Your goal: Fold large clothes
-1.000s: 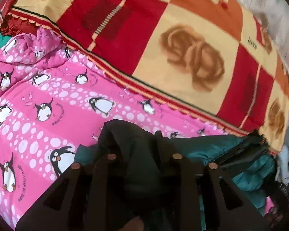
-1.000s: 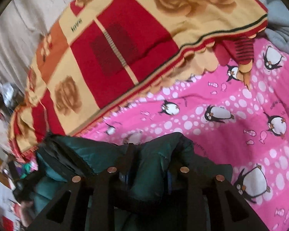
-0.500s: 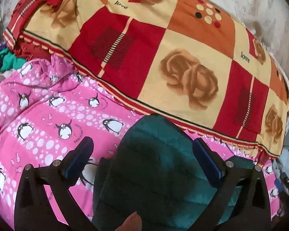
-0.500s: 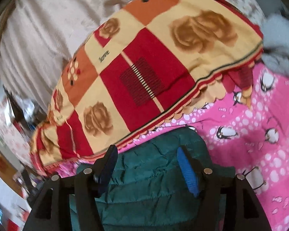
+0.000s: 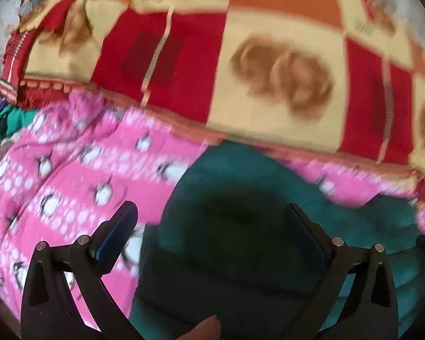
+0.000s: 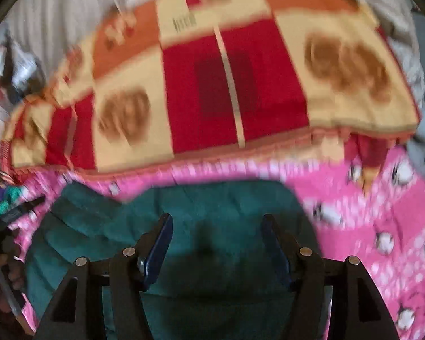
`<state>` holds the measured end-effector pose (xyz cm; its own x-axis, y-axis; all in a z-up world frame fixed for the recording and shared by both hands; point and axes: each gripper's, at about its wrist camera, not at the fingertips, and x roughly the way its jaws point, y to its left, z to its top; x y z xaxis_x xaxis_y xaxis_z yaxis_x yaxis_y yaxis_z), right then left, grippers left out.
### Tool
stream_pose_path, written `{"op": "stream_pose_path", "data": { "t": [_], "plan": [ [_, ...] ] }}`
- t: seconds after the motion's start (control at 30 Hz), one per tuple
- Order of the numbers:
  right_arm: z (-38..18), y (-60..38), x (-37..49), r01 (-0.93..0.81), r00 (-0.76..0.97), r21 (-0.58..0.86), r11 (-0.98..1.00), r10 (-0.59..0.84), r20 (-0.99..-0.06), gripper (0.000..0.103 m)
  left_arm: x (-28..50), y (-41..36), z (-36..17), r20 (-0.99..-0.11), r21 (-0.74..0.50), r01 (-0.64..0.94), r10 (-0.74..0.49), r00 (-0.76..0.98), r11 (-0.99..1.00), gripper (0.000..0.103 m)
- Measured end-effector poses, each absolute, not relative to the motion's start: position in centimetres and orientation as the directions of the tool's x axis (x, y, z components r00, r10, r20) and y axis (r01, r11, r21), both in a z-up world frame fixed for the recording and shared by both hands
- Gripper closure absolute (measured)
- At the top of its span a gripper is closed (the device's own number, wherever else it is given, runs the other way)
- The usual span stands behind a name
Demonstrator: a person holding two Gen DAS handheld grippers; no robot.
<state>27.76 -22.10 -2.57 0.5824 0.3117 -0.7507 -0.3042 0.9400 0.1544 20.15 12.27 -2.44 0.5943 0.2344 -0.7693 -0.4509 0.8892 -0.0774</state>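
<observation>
here, left tongs (image 5: 209,221) wide, right tongs (image 6: 216,232) wide, both empty above seemingly folded teal jacket (image 6: 184,215), pink penguin blanket (image 5: 70,175)

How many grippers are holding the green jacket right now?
0. The left gripper is open above the green jacket; the right gripper is open over it too.
</observation>
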Motion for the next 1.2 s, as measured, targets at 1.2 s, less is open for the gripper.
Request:
{"op": "stream_pose_path", "data": {
  "t": [1.2],
  "plan": [
    [-5.7,-18.0,25.1,-0.45,0.478,0.144,0.881,0.374,-0.794,0.035,19.6,9.1,-5.6,-0.773,-0.142,-0.283,0.072,0.63,0.948,0.0]
  ]
}}
